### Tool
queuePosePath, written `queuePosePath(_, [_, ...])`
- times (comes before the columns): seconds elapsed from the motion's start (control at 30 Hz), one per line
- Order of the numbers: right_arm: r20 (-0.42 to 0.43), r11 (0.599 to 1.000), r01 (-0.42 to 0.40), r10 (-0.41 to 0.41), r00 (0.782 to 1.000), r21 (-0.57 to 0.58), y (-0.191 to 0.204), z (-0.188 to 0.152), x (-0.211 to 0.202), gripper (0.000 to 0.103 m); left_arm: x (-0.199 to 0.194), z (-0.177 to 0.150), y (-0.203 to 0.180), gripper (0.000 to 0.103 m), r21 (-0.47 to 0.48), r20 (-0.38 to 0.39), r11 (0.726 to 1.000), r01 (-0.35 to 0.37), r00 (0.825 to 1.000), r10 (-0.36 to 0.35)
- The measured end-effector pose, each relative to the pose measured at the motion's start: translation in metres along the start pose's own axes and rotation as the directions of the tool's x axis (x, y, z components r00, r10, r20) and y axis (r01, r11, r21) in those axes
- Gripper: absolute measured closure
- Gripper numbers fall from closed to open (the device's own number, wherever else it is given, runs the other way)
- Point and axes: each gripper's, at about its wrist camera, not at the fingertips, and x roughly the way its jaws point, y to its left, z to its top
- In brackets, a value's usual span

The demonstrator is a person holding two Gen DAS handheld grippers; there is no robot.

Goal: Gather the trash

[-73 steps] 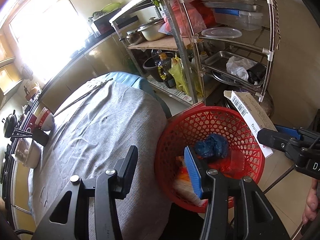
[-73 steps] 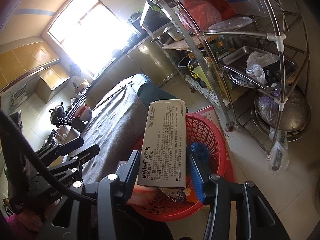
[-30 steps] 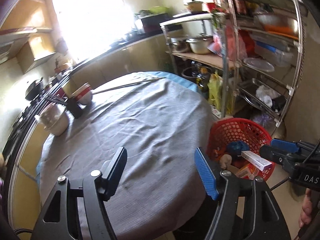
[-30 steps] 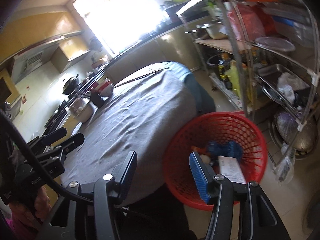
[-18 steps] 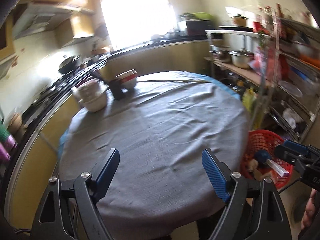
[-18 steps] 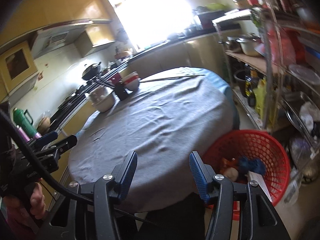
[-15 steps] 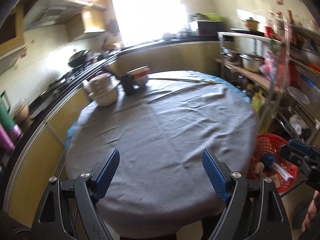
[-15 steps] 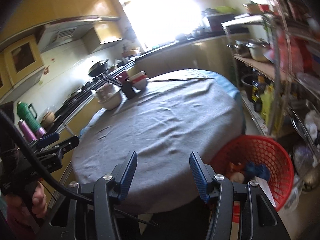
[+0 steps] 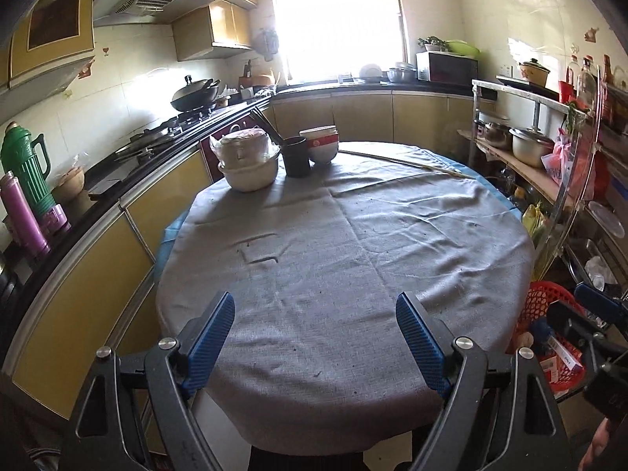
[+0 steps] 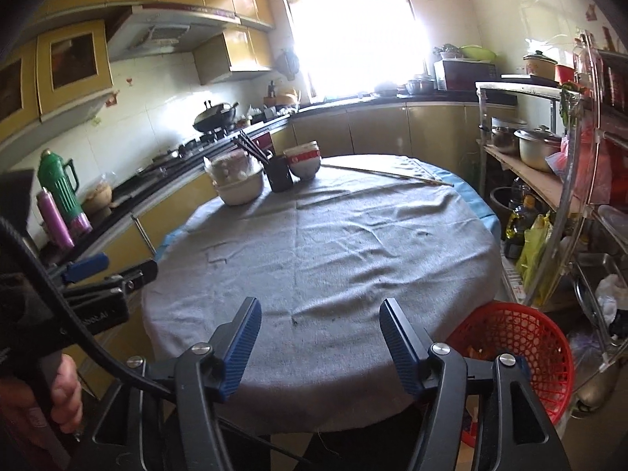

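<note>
A red mesh basket (image 10: 522, 337) stands on the floor at the table's right edge, with trash inside. In the left wrist view the basket (image 9: 545, 302) holds a white carton (image 9: 561, 357) and something blue. My left gripper (image 9: 314, 314) hangs open over the near edge of the round table's grey cloth (image 9: 353, 235), nothing between its fingers. My right gripper (image 10: 320, 310) also faces the grey cloth (image 10: 333, 235); its jaws are opening and empty. Each gripper shows in the other's view, the right gripper (image 9: 588, 310) above the basket and the left gripper (image 10: 106, 271) at the left.
At the table's far edge stand stacked bowls (image 9: 249, 165), a black chopstick holder (image 9: 296, 155) and a red-banded bowl (image 9: 322, 145). Long sticks (image 9: 412, 165) lie beside them. A metal rack (image 10: 569, 196) stands right of the table, a kitchen counter (image 9: 117, 180) left.
The right gripper let the white carton go into the basket. Both grippers swung away from the basket to face the table, and their jaws stand wider.
</note>
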Motion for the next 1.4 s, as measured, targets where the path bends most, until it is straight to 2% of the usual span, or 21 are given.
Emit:
queuePosePath(0.7, [0.011, 0.999, 0.016, -0.015, 1.000, -0.040, 0.027, 0.006, -0.005, 0.037, -0.007, -0.002, 0.035, 0.018, -0.116, 0.015, 0.993, -0.033, 0.999, 0.035])
queuePosePath(1.4, [0.031, 0.998, 0.023, -0.021, 0.999, -0.060, 0.040, 0.010, -0.013, 0.037, -0.007, 0.000, 0.039, 0.018, -0.132, 0.013, 0.991, -0.025, 1.000, 0.027])
